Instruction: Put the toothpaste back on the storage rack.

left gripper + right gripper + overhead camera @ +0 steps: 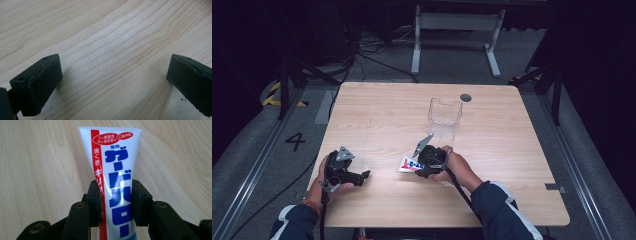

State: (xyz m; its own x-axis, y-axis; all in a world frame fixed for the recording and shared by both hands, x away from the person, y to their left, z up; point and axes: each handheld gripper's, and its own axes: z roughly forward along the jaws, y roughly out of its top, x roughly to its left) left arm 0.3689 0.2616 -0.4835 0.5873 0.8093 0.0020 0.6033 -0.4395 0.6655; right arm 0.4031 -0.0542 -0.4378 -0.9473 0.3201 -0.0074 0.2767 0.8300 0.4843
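Near the table's (pixel 377 107) front edge, the right gripper (pixel 115 202) pinched a toothpaste tube (pixel 113 170), likely bound for the clear bin (pixel 445 118); the left gripper (pixel 112 82) rested wide-jawed.

High overhead, tong cameras close above table (pixel 492 150)

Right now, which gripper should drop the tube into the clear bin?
Right. The right gripper is shut on the toothpaste tube and sits nearer the clear bin. The left gripper is open over bare table, farther away.
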